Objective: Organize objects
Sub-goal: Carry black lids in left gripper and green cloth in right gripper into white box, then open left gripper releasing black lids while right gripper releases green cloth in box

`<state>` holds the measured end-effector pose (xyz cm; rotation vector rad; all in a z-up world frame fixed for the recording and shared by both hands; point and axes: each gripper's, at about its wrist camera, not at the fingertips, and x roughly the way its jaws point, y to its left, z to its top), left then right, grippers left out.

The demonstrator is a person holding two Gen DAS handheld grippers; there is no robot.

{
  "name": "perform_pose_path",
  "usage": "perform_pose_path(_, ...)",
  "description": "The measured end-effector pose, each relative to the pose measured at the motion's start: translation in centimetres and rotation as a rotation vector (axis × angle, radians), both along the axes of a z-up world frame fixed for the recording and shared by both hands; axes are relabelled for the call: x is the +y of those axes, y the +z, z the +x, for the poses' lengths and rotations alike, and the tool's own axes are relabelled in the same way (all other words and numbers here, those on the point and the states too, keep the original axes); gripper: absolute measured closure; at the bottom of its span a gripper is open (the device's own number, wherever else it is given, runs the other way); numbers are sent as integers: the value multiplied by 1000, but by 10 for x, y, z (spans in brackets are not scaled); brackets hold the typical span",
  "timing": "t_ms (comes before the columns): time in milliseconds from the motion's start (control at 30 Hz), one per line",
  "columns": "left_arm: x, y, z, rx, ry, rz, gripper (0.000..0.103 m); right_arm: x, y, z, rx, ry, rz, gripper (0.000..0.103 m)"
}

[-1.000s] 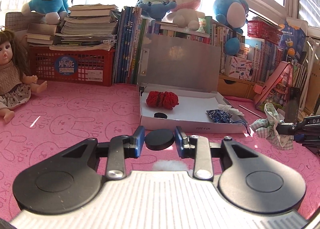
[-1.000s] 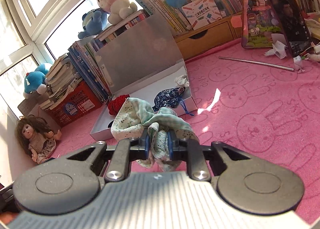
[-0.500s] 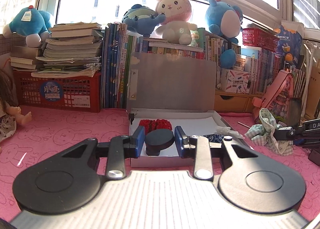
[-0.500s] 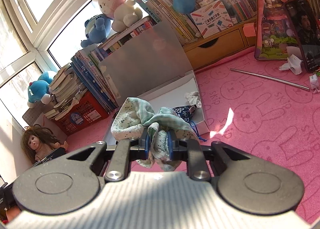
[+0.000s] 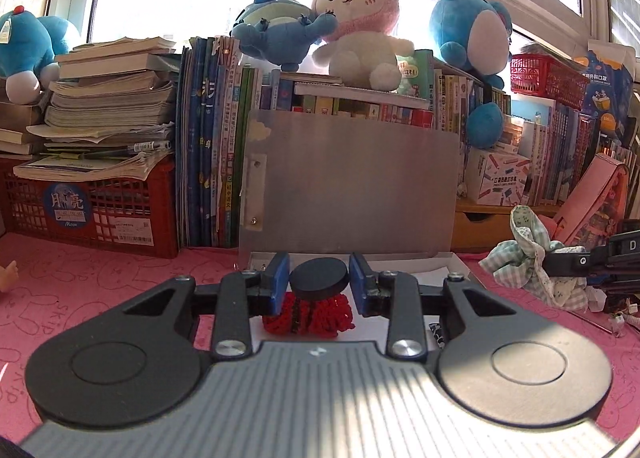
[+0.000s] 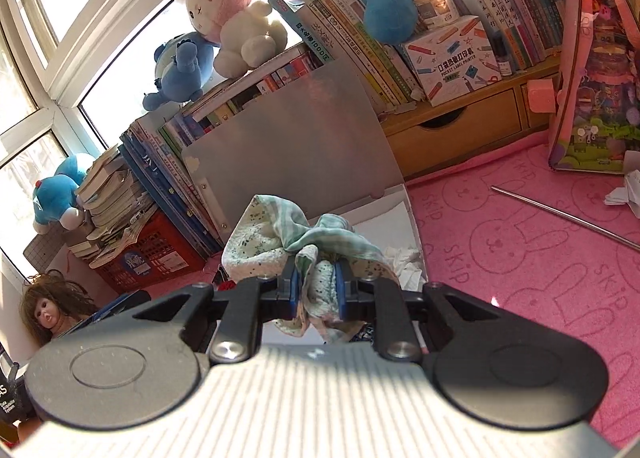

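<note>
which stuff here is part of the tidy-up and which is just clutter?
In play: black disc in left gripper; green cloth in right gripper; open box; red knit item.
Clutter: plush rabbit; book stack; red crate; metal rod.

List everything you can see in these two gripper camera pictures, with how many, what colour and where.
Black disc: one, black, between the left fingers, over the box.
Green cloth: one, pale green check, pinched by the right gripper.
Box: one, white, open, grey lid upright, on the pink mat.
Red knit item: one, red, in the box.
White tissue: one, white, in the box.
Rabbit plush: one, pink and white, on the books.
Red crate: one, red, left, under stacked books.
Doll: one, brown-haired, far left.
Metal rod: one, silver, on the mat.
Left gripper: shut on the disc.
Right gripper: shut on the cloth.
</note>
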<state>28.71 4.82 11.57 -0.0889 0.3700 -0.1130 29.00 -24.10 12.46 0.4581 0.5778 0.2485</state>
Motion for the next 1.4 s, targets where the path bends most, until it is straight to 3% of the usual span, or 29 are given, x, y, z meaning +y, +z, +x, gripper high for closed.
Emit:
perform_pose_path(233, -1, -12, 66, 26, 15, -18, 65, 6, -12, 51, 23, -29, -19, 82)
perform_pose_path(467, -8, -44, 113, 108, 68, 27, 65, 22, -33, 81, 37, -32, -109, 82)
perform_pose_path(567, -14, -55, 124, 128, 70, 73, 65, 32, -40, 90, 36, -20, -161, 82)
perform_pose_path(700, -15, -67, 131, 148, 64, 72, 65, 42, -54, 100, 47, -9, -217, 82)
perform_pose_path(1000, -12, -83, 137, 211, 73, 81, 64, 53, -79, 109, 101, 16, -244, 80)
perform_pose_path(1067, -13, -82, 137, 220, 79, 103, 54, 54, -81, 109, 104, 17, -244, 73)
perform_pose_path(1100, -13, -82, 135, 223, 80, 107, 51, 54, -81, 107, 100, 11, -238, 66)
perform_pose_path(1133, -12, -81, 134, 227, 79, 102, 44, 53, -79, 106, 95, 7, -231, 51)
perform_pose_path(1200, -10, -79, 130, 229, 80, 90, 37, 52, -76, 102, 83, 13, -213, 42)
perform_pose_path(1267, -11, -74, 124, 222, 87, 107, 28, 51, -69, 97, 68, 13, -206, 37)
perform_pose_path(1400, -16, -61, 109, 206, 80, 169, 26, 51, -53, 83, 38, 26, -207, 28)
